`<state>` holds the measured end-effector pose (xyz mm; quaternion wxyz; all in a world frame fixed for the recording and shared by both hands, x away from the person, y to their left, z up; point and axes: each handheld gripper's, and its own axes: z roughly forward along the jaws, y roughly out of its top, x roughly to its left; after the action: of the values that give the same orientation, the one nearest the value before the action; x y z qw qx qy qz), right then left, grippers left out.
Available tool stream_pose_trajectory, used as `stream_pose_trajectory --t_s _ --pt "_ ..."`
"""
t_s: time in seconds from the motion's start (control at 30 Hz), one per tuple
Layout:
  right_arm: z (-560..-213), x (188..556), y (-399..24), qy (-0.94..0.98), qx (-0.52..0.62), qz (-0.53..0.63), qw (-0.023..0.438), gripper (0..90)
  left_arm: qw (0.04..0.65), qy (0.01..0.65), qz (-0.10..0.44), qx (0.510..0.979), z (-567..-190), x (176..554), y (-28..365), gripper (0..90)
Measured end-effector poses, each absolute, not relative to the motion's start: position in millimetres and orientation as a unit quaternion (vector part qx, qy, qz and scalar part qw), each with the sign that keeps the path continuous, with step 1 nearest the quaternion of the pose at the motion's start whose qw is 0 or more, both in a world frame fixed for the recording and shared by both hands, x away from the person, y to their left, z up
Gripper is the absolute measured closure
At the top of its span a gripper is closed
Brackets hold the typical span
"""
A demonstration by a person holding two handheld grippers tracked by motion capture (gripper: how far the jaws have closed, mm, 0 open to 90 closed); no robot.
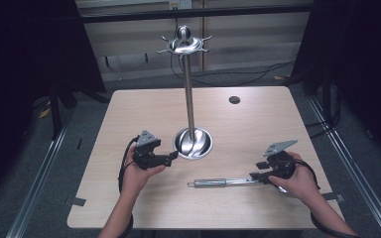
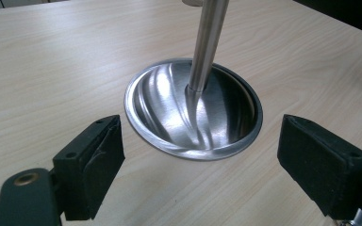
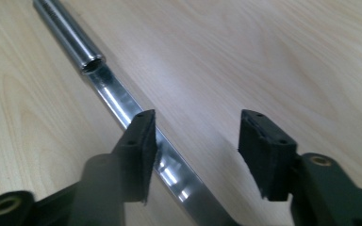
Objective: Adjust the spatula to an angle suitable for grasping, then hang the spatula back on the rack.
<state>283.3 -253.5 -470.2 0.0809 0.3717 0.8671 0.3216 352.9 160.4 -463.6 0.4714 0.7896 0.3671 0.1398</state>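
Dark curtains and a grey floor frame a pale wooden bench [image 1: 129, 198], on which a tall steel stand [image 1: 190, 106] rises from a dished round base [image 1: 193, 144] to a crown of small hooks at the top. None of those hooks carries anything, so the work looks to be at its very start: a long steel utensil [image 1: 218, 183] lies flat on the bench, its tubular handle pointing away from the right gripper [image 1: 259, 177] and ending in a small hanging loop.

Seen from the right gripper view, the jaws stand wide apart, and the flat shaft of the utensil [image 3: 122, 101] runs just ahead of and under the nearer jaw, crossing it at a slant; the other jaw is well clear of it to the side. Nothing is clamped yet. I judge that the grip is being lined up and not yet made.

Seen from the left gripper view, the left gripper [image 2: 200, 160] is also wide open, with the base [image 2: 193, 110] lying just ahead, between the two jaws, and the pole climbing out of the top of the picture. It holds nothing; it may be placed to steady the stand.

Left to do, as I read it: close on the shaft, lift the utensil, carry it up to the crown and hang its loop on a hook.
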Motion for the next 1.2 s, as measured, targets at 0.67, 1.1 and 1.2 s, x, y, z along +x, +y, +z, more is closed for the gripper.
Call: stream_pose_trajectory --t_s 0.67,1.1,1.2 --pt "-482.0 293.0 -208.4 0.936 0.243 0.253 0.041 45.1 0.478 0.370 0.156 0.781 -456.9 347.5 167.3 15.2" --pt "-475.8 296.9 -195.6 0.954 0.206 0.216 0.035 69.2 0.470 0.371 0.160 0.785 -457.8 342.0 172.9 15.3" --pt "-473.6 297.0 -191.4 0.960 0.196 0.198 0.026 72.4 0.472 0.375 0.161 0.781 -456.8 341.6 174.9 15.3"
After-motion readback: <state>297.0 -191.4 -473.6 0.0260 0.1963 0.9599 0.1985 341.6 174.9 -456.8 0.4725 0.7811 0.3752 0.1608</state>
